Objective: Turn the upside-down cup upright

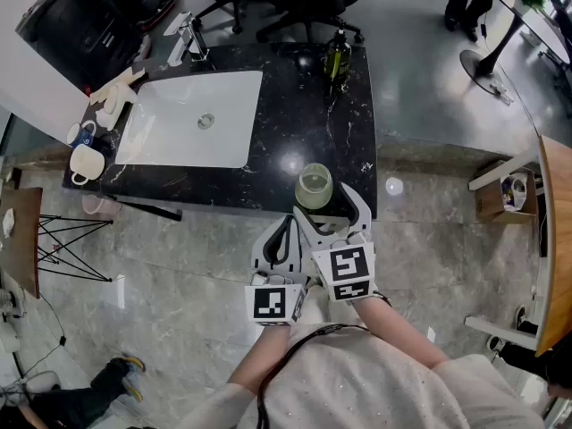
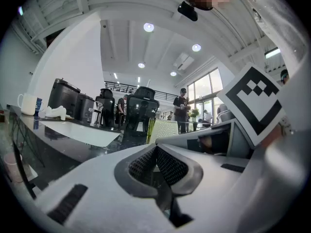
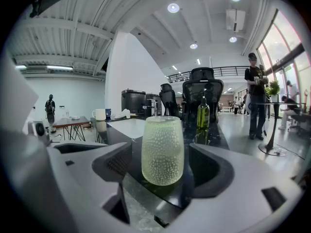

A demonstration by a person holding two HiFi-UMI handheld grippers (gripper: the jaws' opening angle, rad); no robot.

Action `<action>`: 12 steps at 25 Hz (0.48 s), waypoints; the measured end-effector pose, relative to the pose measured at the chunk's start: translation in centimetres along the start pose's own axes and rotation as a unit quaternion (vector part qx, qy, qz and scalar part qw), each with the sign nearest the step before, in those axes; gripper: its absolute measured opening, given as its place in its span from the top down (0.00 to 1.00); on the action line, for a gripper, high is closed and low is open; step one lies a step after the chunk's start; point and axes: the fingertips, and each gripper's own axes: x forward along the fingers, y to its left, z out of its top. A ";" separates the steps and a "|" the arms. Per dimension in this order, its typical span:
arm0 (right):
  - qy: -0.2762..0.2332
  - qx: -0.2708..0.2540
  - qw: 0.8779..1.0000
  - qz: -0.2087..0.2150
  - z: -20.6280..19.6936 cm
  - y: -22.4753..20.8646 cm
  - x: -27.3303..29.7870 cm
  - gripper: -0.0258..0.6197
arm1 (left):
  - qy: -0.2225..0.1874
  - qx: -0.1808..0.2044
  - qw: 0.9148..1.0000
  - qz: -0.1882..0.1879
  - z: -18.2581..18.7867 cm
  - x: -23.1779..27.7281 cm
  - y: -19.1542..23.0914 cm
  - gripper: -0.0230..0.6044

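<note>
Your right gripper [image 1: 332, 213] is spread wide, a pad on each side of the cup [image 3: 163, 149], not touching it. The cup stands on the surface [image 1: 304, 114], right of the sink [image 1: 192, 119] and nearer you. Your left gripper [image 2: 155, 154] is clenched on nothing.

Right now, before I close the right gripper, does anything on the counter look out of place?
The pale green, bumpy glass cup stands upside down near the black marble counter's front edge, between the right gripper's open jaws, which don't touch it. Nothing looks spilled or broken.
</note>
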 end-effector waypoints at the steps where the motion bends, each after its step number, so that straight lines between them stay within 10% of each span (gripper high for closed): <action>1: 0.002 0.004 1.000 -0.004 0.0 -0.2 0.3 0.43 | 0.000 0.000 1.000 -0.001 0.0 0.0 0.1 0.95; 12: 0.068 -0.005 0.997 -0.034 -1.8 -0.3 2.6 0.43 | -0.002 -0.015 1.000 0.002 -0.5 0.1 1.3 0.95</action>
